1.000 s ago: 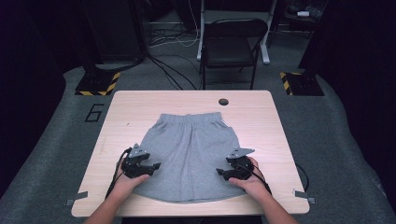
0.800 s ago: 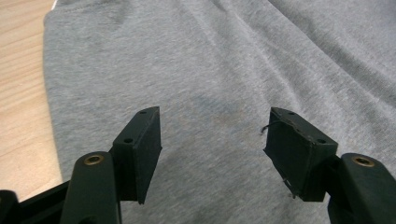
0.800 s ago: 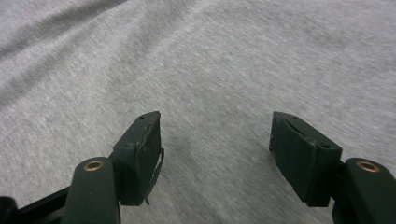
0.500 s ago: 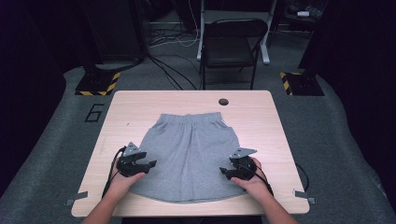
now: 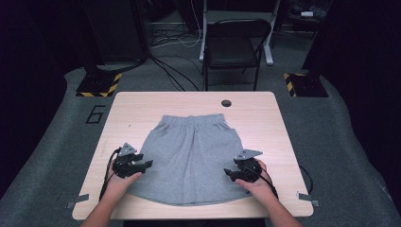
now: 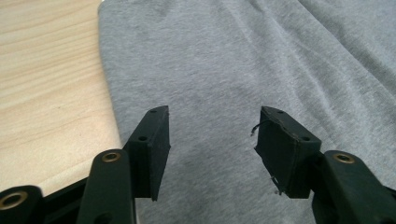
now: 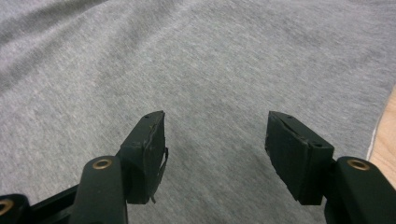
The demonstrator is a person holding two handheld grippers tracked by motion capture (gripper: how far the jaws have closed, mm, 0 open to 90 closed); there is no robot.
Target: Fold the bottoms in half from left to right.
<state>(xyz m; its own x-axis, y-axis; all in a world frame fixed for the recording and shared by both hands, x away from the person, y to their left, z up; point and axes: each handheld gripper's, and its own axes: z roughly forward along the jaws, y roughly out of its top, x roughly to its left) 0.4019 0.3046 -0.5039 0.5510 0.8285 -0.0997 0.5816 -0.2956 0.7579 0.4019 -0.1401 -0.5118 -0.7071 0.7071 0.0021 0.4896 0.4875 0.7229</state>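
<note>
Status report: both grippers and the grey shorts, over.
Left gripper open, jaws just been closing, over shorts near left edge. Right gripper open over right side, nothing pinched. Shorts flat on table. Nothing in the way.

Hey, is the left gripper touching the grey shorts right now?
Cannot tell. In the left gripper view the left gripper is open above the shorts, its jaws just closing, but no view shows contact or a gap under the fingers.
</note>
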